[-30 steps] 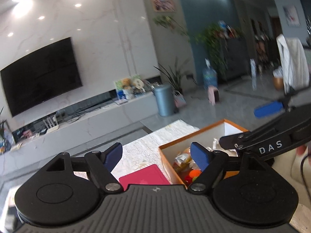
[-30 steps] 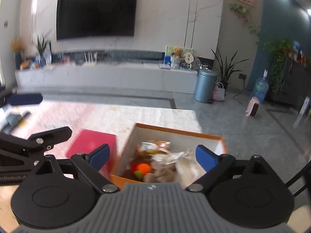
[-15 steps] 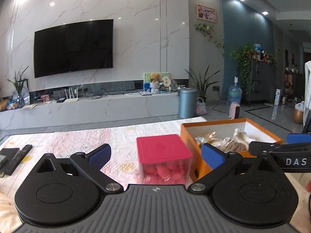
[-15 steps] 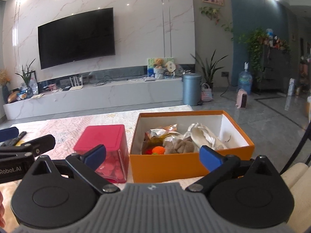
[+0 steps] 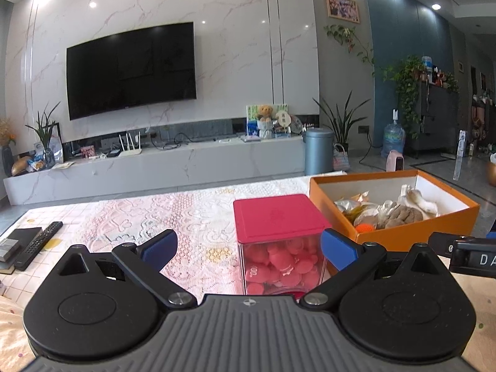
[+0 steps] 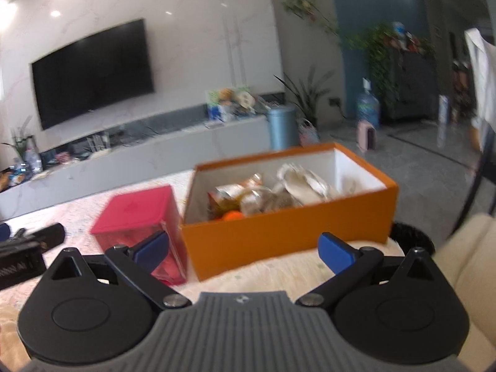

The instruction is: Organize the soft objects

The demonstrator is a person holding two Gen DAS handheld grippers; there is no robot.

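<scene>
**Soft things boxed, both tools empty**

The left gripper and right gripper hang spread wide, holding nothing. Soft items lie piled in the orange box; the lidded red tub stands just beside it. This fits either sorting ahead or sorting finished.

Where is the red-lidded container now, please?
In both views the red-lidded container stands on the lace tablecloth, just left of the orange box.
</scene>
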